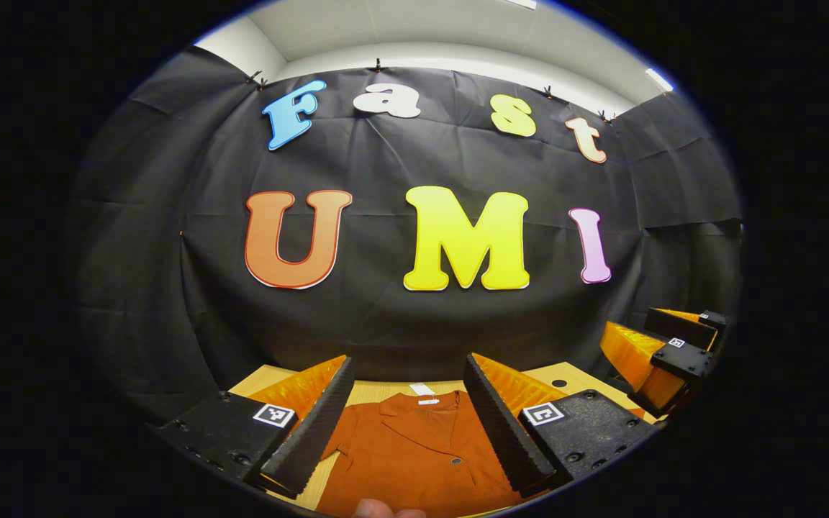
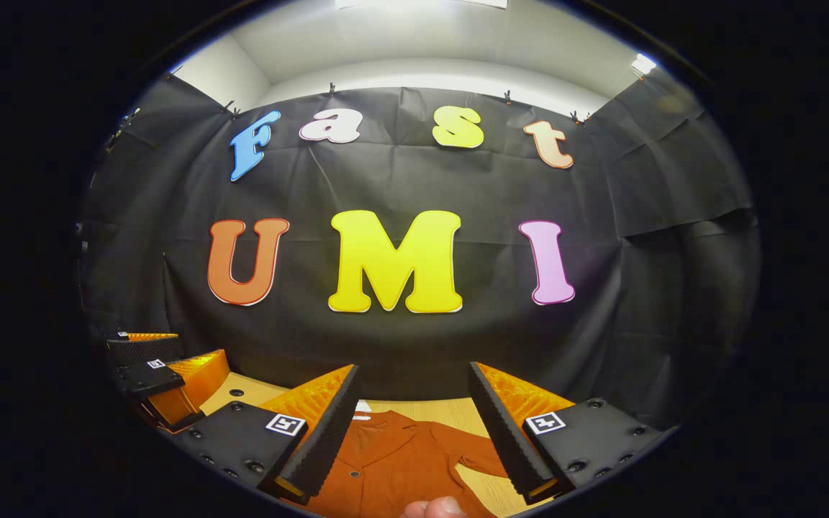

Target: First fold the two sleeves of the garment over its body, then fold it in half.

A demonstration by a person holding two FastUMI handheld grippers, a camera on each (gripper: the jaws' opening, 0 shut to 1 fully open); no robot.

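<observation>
Hovering above the wooden table [image 1: 386,392], you are holding both grippers up and level, and from what is showing the fold is not yet begun: both sleeves and the halving are looking like work left to do.

Table: it is running light and bare behind the collar and beside the garment.

Garment [image 1: 414,453]: a rust-orange shirt is lying on the table below and just ahead of you, front side up, collar toward the booth wall. In the right gripper view the garment [image 2: 393,460] is spreading flat, with one sleeve [image 2: 468,450] reaching out sideways over the wood, not laid across the body. The opposite sleeve is sitting behind your left finger, so I cannot tell how it is lying.

Left gripper [image 1: 407,424]: its jaws are standing released and wide, gripping nothing, with the shirt showing between them.

Right gripper [image 2: 411,432]: likewise spread apart, holding nothing, hanging over the shirt's collar side.

Small details: a white neck label [image 1: 423,390] is peeking at the collar, and a dark button [image 1: 456,460] is sitting on the front.
</observation>
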